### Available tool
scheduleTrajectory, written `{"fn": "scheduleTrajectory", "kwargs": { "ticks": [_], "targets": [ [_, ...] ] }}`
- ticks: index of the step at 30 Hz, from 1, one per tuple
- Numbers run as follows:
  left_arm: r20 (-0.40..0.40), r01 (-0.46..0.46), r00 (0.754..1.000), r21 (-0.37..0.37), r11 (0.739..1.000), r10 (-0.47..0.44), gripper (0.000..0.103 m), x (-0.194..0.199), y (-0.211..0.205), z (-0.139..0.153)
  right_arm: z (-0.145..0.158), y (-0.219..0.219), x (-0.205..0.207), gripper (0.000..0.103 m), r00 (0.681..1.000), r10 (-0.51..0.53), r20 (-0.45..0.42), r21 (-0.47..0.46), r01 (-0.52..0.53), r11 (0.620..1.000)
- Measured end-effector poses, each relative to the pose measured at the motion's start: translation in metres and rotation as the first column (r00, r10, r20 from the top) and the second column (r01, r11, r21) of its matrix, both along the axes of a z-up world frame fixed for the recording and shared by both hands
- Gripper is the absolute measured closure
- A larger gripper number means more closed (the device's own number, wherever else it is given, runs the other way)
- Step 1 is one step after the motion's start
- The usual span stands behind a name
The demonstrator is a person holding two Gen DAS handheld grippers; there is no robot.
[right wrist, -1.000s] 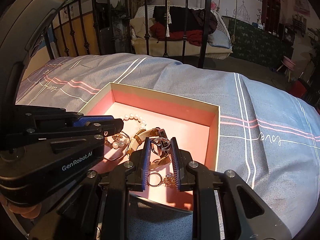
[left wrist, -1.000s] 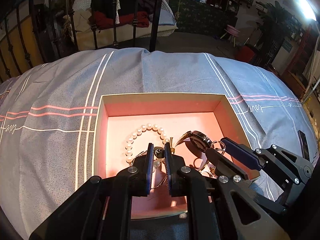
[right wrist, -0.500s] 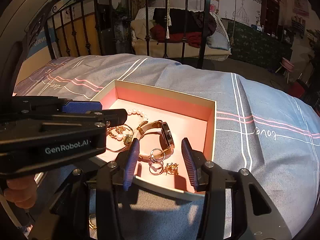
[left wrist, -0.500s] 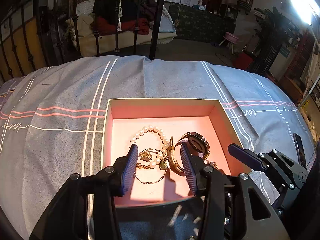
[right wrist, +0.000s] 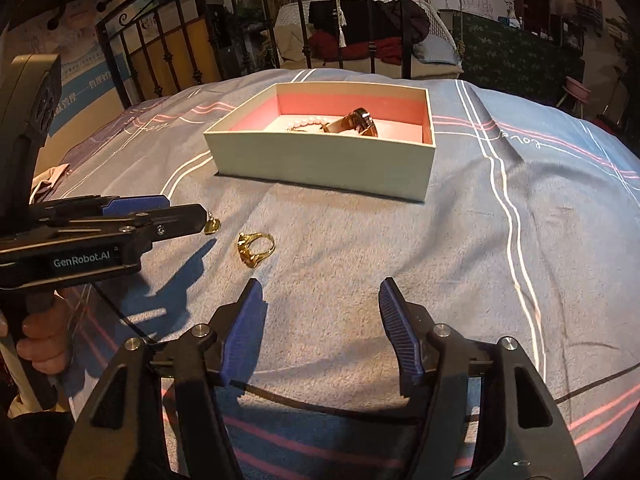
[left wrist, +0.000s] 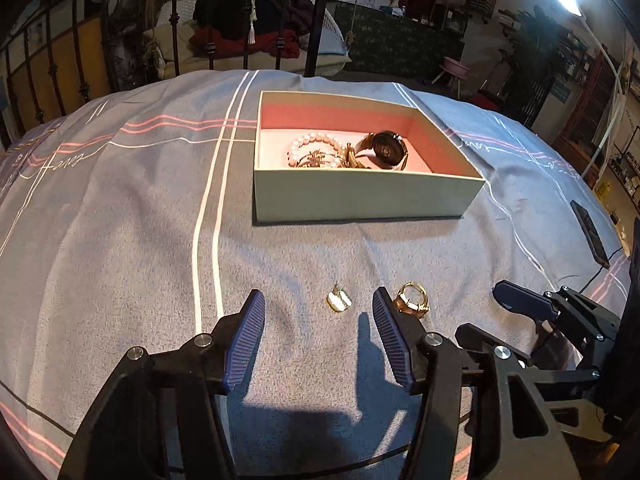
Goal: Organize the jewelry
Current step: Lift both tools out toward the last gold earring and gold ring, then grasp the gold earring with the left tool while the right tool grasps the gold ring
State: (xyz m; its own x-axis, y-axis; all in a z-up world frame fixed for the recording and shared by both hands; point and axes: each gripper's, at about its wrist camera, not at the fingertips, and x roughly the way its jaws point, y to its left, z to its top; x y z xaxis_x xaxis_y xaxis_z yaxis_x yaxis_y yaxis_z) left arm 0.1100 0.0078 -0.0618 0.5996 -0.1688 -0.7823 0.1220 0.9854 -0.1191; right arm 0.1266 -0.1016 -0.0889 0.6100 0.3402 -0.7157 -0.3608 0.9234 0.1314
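Note:
An open box (left wrist: 360, 196) with a pink inside stands on the striped grey bedspread (left wrist: 120, 220). In it lie a pearl bracelet (left wrist: 316, 142), a watch (left wrist: 386, 148) and some gold pieces. A small gold clip-like piece (left wrist: 339, 302) lies on the cover just ahead of my left gripper (left wrist: 318, 300), untouched. A gold ring (left wrist: 412, 300) rests beside the left gripper's right fingertip. The left gripper's jaws are opening. My right gripper (right wrist: 320, 286) hovers over bare cover, jaws opening, nothing between them. In the right wrist view the ring (right wrist: 256, 248) is ahead and to the left, near the left gripper (right wrist: 176, 210).
A black flat device (left wrist: 590, 236) lies on the bed at the right edge. An iron bed rail (left wrist: 320, 16) closes the far side, with a cushioned seat behind it. A hand (right wrist: 44, 340) holds the left gripper's handle.
Both grippers opened over the box, left the jewelry inside it, and pulled back toward the near side of the bed. The two loose gold pieces came into view.

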Motion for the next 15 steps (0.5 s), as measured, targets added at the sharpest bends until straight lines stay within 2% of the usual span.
{"fn": "scheduleTrajectory", "kwargs": {
  "ticks": [5, 8, 9, 12, 13, 15],
  "targets": [
    [-0.004, 0.032, 0.999, 0.040, 0.999, -0.032, 0.050, 0.002, -0.009, -0.009, -0.002, 0.009, -0.004, 0.042, 1.000, 0.023, 0.009, -0.019, -0.023, 1.000],
    [0.003, 0.038, 0.999, 0.081, 0.996, -0.039, 0.055, 0.003, -0.013, -0.013, -0.002, 0.008, -0.005, 0.041, 1.000, 0.022, 0.008, -0.017, -0.022, 1.000],
    [0.010, 0.041, 0.999, 0.082, 0.996, -0.042, 0.060, 0.002, -0.013, -0.013, -0.002, 0.008, -0.005, 0.041, 1.000, 0.023, 0.007, -0.017, -0.023, 1.000],
    [0.015, 0.062, 0.998, 0.058, 0.996, -0.063, 0.085, 0.001, -0.012, -0.015, -0.003, 0.009, -0.004, 0.039, 1.000, 0.028, 0.006, -0.026, -0.028, 0.999],
    [0.018, 0.065, 0.998, 0.053, 0.996, -0.066, 0.091, 0.001, -0.012, -0.015, -0.003, 0.010, -0.004, 0.037, 0.999, 0.032, 0.006, -0.030, -0.031, 0.999],
    [0.021, 0.062, 0.998, 0.045, 0.997, -0.063, 0.094, 0.001, -0.010, -0.016, -0.003, 0.013, -0.003, 0.036, 0.999, 0.042, 0.004, -0.036, -0.042, 0.998]
  ]
}}
